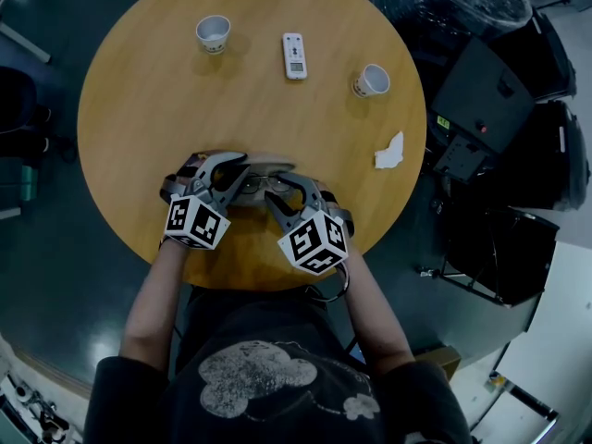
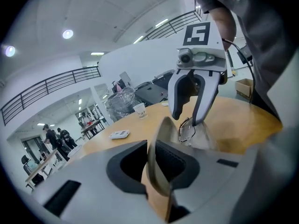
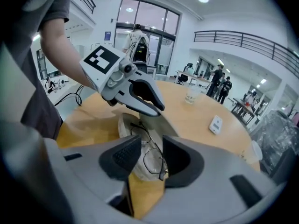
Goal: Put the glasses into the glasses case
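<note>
With the left gripper [image 2: 158, 149] pinching the glasses case [image 3: 124, 125] lid [image 2: 160, 171] open and the glasses [image 3: 152, 159] apparently lying in the case on the bench [image 1: 139, 109] between the right gripper's [image 3: 150, 144] wide-spread fingers, lift the right gripper straight clear, avoiding the frame.

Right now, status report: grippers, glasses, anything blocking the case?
Left gripper shut on flap of glasses case. Right gripper open, pads clear of glasses. Glasses lie in the open case. Nothing in the way.
</note>
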Tool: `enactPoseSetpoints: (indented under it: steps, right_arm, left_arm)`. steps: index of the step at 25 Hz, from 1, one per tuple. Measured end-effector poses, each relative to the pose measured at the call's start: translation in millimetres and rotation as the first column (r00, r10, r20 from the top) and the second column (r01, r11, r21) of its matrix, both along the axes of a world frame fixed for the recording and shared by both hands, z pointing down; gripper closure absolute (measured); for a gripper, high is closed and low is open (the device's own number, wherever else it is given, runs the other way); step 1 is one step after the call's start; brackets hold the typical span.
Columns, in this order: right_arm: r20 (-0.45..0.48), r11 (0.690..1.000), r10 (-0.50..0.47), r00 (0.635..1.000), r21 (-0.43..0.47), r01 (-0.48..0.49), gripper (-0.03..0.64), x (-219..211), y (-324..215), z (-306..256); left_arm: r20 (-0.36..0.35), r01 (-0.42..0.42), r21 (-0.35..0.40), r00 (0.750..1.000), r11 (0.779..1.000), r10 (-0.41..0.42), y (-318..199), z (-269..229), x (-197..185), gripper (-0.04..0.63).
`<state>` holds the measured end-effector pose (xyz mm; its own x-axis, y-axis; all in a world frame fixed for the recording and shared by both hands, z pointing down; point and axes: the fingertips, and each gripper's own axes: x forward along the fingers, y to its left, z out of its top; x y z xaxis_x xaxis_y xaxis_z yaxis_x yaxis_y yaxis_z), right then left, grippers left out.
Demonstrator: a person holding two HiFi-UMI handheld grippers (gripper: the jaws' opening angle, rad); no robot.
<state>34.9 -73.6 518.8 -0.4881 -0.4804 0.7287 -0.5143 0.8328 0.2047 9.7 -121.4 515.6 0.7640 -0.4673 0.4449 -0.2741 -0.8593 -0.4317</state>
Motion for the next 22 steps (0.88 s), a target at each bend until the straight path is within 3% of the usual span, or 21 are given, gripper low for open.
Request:
enactPoseSetpoints:
  steps: [3, 9, 22]
  right_arm:
    - [0.007, 1.0, 0.012, 1.0, -0.002, -0.012, 0.501, 3.0, 2.5, -2.1]
    - [0.015, 1.0, 0.03, 0.999, 0.004, -0.03, 0.502, 7.1, 2.5, -5.5]
    - [0.122, 0.985, 0.147, 0.982, 0.072, -0.157, 0.502, 22.7, -7.2, -28.2]
  left_arm:
    - [-0.014, -0.008, -0.02, 1.0, 1.0, 0.008, 2.3, -1.3, 0.0, 0.544]
    - [-0.024, -0.036, -0.068, 0.999, 0.997, 0.035, 9.8, 3.2, 2.7, 0.442]
    - [-0.096, 0.038, -0.064, 0.994, 0.997, -0.044, 6.8, -12.3, -11.3, 0.432]
